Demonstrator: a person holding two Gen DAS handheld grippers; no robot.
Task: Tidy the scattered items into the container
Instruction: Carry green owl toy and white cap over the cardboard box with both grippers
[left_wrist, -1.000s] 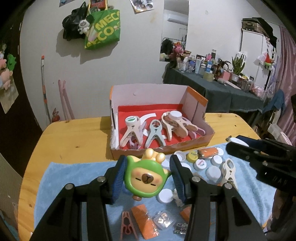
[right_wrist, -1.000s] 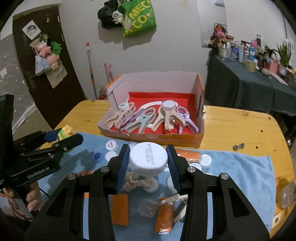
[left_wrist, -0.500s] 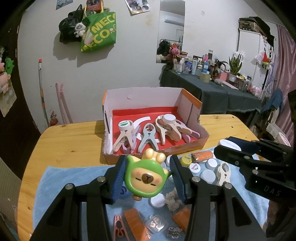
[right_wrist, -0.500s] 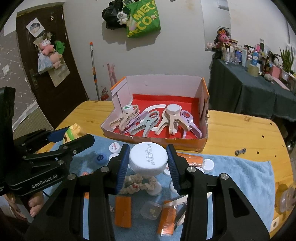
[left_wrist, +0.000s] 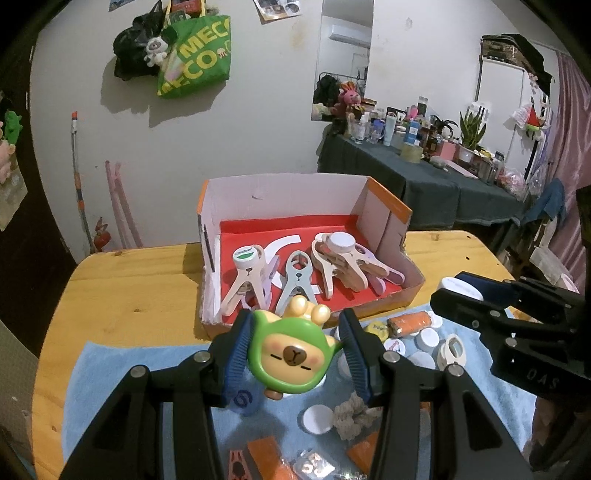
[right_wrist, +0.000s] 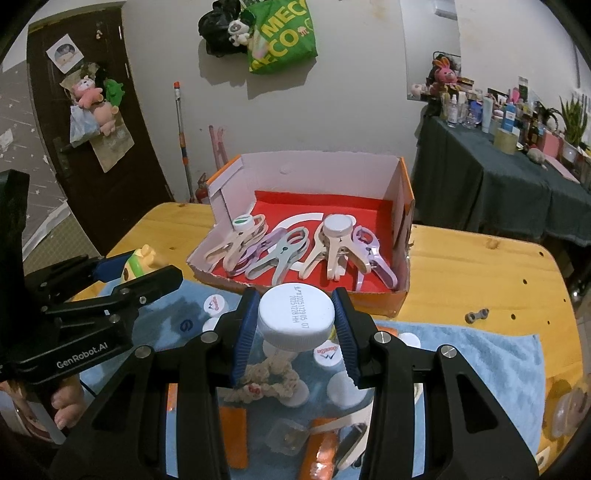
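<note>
My left gripper (left_wrist: 293, 356) is shut on a green bear toy (left_wrist: 290, 360), held above the blue towel (left_wrist: 110, 376) just in front of the cardboard box (left_wrist: 384, 206). My right gripper (right_wrist: 295, 326) is shut on a white bottle cap (right_wrist: 295, 317), also above the towel (right_wrist: 480, 362) near the box (right_wrist: 404, 195). The box has a red floor and holds several large clips (left_wrist: 299, 273) and a white lid (right_wrist: 338, 223). Loose caps (left_wrist: 428, 338), orange packets (right_wrist: 232, 432), a rope piece (right_wrist: 266, 376) and a small clip (left_wrist: 236, 465) lie on the towel.
The wooden table (left_wrist: 122, 295) carries the towel and box. A small metal part (right_wrist: 476, 315) lies on the table at the right. A dark-clothed side table (right_wrist: 498, 192) with bottles stands behind, and a door (right_wrist: 85, 147) is at the left.
Both grippers have risen and moved a little closer to the box, each still holding its item. The towel items look lower and farther below.
</note>
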